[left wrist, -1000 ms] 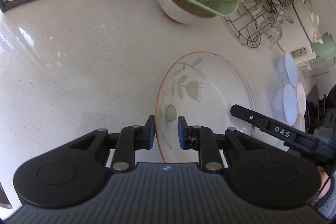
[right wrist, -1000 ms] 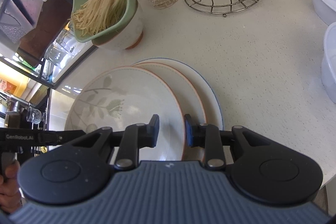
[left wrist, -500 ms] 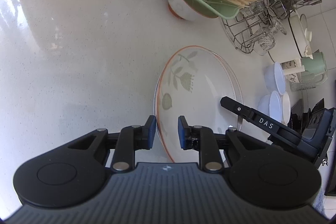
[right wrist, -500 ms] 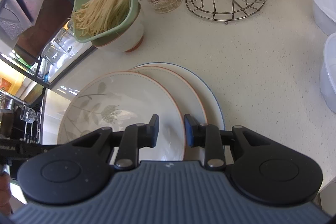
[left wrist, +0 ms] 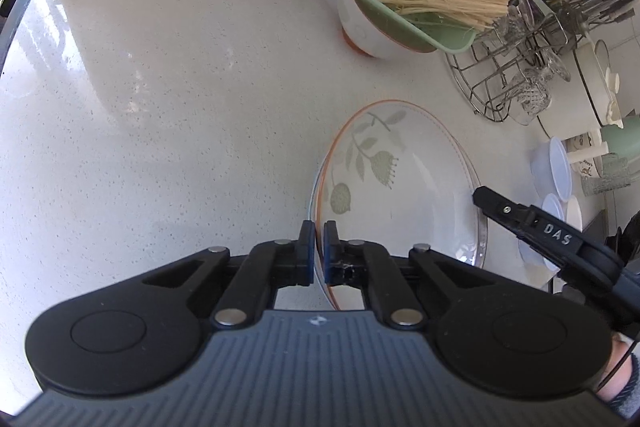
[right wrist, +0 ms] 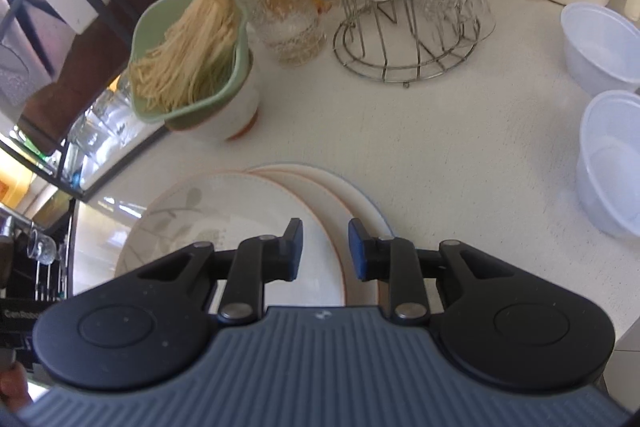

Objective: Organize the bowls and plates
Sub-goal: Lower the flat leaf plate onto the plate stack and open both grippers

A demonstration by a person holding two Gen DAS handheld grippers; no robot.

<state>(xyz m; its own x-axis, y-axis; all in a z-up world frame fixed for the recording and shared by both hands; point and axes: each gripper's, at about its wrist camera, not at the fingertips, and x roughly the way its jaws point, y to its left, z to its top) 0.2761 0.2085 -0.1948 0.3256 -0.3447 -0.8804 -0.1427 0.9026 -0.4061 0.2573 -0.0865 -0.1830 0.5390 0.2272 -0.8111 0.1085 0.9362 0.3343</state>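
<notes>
Where left hand-held gripper (left wrist: 319,247) pinches floral plate (left wrist: 396,187) rim, lower plates hidden; right spread.

The left tongs (left wrist: 319,251) have just closed, their blue pads now pinching the near rim of the leaf-patterned plate (left wrist: 400,195). Half a second ago the pads stood apart on either side of that rim.

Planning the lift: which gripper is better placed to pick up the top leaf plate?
Left. The left gripper has just closed, pads pinching the leaf plate's near rim. The right gripper straddles the stack's rims, pads apart and gripping nothing, so it would probably need repositioning.
</notes>
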